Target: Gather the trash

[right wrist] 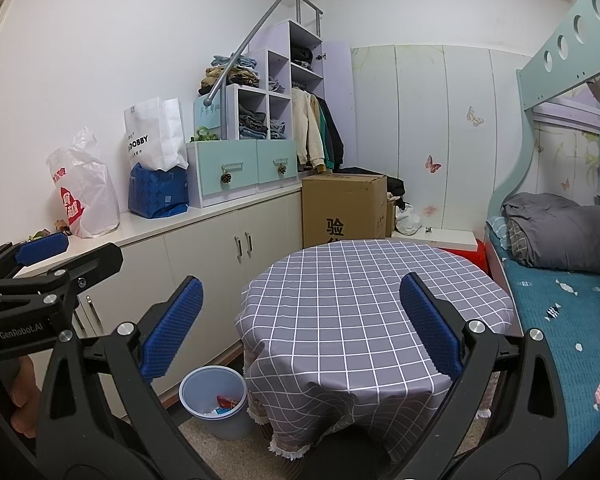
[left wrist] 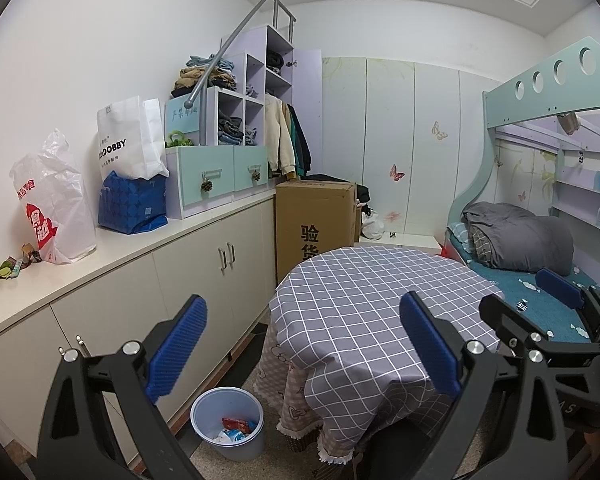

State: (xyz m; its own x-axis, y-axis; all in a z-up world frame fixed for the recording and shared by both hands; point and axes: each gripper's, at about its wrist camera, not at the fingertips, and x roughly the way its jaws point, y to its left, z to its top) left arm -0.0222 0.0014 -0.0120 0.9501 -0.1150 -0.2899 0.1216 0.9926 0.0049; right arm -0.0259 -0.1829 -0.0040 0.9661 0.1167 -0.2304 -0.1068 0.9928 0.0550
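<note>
A pale blue bin (left wrist: 228,424) (right wrist: 214,406) stands on the floor between the cabinet and the round table, with red and blue wrappers inside. Crumpled green and brown wrappers (left wrist: 10,266) (right wrist: 46,233) lie on the cabinet top beside a white plastic bag. My left gripper (left wrist: 304,352) is open above the table's near left edge, nothing between its blue pads. My right gripper (right wrist: 300,328) is open too, over the checked tablecloth (right wrist: 364,304). The right gripper (left wrist: 532,300) also shows in the left wrist view, and the left gripper (right wrist: 66,250) in the right wrist view.
White cabinet top (left wrist: 112,252) carries a white plastic bag (left wrist: 54,212), a blue bag (left wrist: 134,206) and a white paper bag (left wrist: 130,140). A cardboard box (left wrist: 316,220) stands behind the table. A bunk bed (right wrist: 560,280) lies at the right. A hand (right wrist: 20,396) holds the left gripper.
</note>
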